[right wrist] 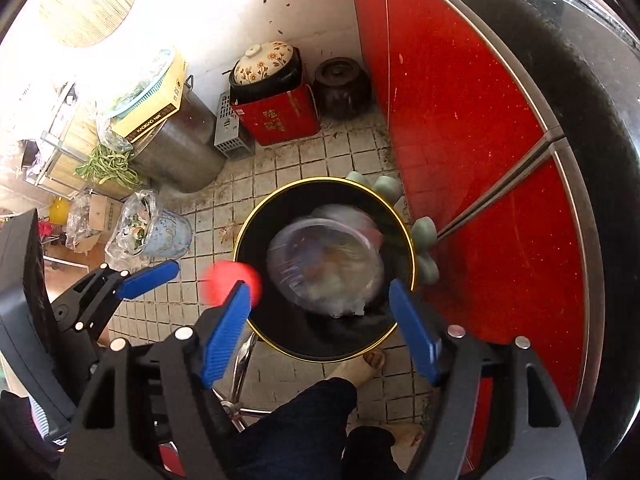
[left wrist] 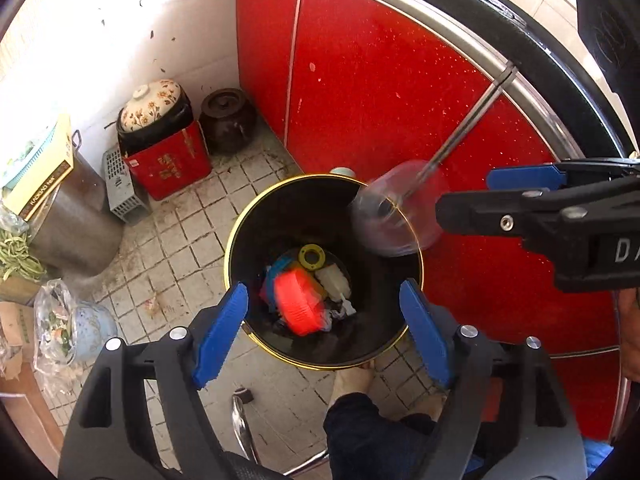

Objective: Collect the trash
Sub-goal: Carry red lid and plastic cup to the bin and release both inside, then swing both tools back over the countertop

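Note:
A black trash bin with a gold rim (left wrist: 240, 240) (right wrist: 404, 216) stands on the tiled floor below both grippers. Inside it lie a yellow ring (left wrist: 312, 257) and other scraps. A red ribbed item (left wrist: 300, 304) is blurred in mid-air over the bin; in the right wrist view it is a red blur (right wrist: 224, 280) by the bin's left rim. A clear plastic container (left wrist: 396, 216) (right wrist: 324, 260) is blurred in mid-air above the bin. My left gripper (left wrist: 324, 332) is open and empty. My right gripper (right wrist: 320, 328) is open and empty; it also shows in the left wrist view (left wrist: 464, 196).
Red cabinet doors (left wrist: 400, 100) stand right of the bin under a black counter edge (right wrist: 560, 80). A red box with a flowered pot (left wrist: 168, 152), a dark jar (left wrist: 228, 120), a steel pot (right wrist: 180, 152) and a bag of scraps (right wrist: 148, 232) stand at left. A person's legs and feet (right wrist: 356, 364) are below.

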The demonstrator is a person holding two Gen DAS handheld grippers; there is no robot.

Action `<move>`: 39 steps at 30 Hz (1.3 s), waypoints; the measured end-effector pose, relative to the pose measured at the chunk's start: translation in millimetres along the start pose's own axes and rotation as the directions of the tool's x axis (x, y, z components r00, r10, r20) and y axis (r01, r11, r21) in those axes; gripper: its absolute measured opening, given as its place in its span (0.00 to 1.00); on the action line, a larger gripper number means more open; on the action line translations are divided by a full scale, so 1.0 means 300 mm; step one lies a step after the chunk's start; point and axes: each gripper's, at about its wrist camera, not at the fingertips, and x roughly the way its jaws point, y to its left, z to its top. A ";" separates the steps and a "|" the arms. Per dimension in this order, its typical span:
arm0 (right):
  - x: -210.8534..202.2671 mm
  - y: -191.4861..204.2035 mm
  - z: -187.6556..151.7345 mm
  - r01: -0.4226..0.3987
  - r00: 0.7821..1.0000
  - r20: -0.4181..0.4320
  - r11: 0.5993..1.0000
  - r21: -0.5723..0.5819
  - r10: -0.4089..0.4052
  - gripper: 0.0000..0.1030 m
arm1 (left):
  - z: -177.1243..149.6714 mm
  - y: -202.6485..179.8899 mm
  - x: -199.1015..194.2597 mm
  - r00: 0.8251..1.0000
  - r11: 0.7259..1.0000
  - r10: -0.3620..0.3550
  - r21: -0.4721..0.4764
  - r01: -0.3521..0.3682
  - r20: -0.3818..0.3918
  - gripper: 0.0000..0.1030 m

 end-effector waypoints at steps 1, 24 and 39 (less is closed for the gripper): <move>-0.003 0.005 0.002 0.000 1.000 0.001 1.000 -0.007 0.000 0.71 | 0.002 0.003 0.000 1.000 1.000 -0.003 -0.001 0.003 -0.005 0.75; -1.123 -0.534 -0.607 0.155 0.836 0.391 0.848 0.507 -0.386 0.85 | 0.228 -0.953 -0.433 0.942 0.752 -0.327 0.623 0.216 0.068 0.94; -1.357 -0.825 -1.434 0.115 0.740 0.260 0.497 0.860 -0.620 0.85 | -0.051 -1.711 -0.522 0.832 0.266 -0.523 0.892 0.367 -0.186 0.94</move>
